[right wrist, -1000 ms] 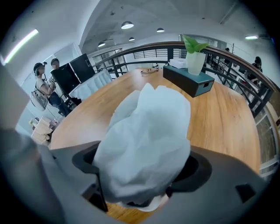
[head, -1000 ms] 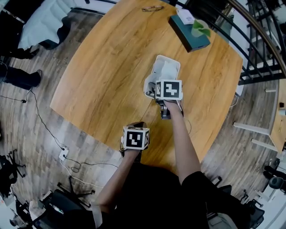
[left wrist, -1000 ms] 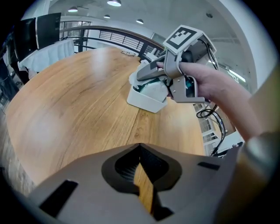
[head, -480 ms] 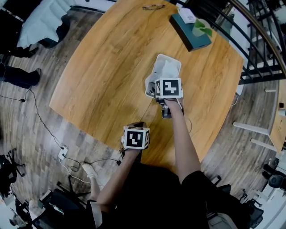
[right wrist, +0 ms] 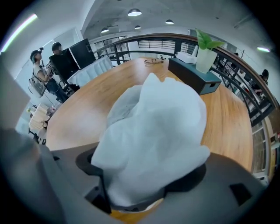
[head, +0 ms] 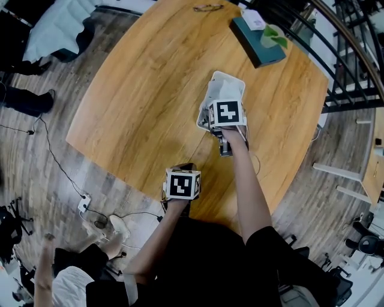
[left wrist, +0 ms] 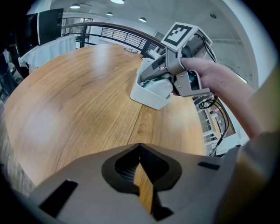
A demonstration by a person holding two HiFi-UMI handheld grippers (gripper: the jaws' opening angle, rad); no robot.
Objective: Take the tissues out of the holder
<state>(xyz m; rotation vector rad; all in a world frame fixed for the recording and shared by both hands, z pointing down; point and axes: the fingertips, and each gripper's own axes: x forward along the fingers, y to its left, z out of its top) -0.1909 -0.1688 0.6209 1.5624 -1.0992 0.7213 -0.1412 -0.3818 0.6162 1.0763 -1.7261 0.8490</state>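
Between the jaws of the right gripper (right wrist: pixel 148 186) sits a bulging white wad of tissues (right wrist: pixel 153 131); the jaws have just been closing, and both now press against the wad's lower part, clenched on it. The wad fills most of the right gripper view and blocks any sight of the holder beneath it. In the left gripper view the same jaws reach down into the white holder (left wrist: pixel 148 97), with more tissue showing pale inside it. A hand (left wrist: pixel 214 76) grips the tool from behind, and in the head view its marker cube covers the jaw tips and part of the holder's opening.

The left gripper (left wrist: pixel 141 168) is drawn together, with only a thin sliver of wood showing through the gap and nothing held; it hangs at the near edge of the table (head: pixel 150 90), well apart from the holder.

The holder stands near the middle of the round wooden table; beyond it, towards the far edge, lies a dark green box (head: pixel 258 47) with a small potted plant (right wrist: pixel 205 50) and a white packet (head: pixel 253 20) on top; a pair of glasses (head: pixel 206 8) rests at the far rim. A black railing (head: pixel 354 69) curves behind the table; cables (head: pixel 90 213) trail over the plank floor; a bystander (head: pixel 69 279) is at the lower left of the head view, and two more people (right wrist: pixel 43 70) stand far off beside a dark screen.
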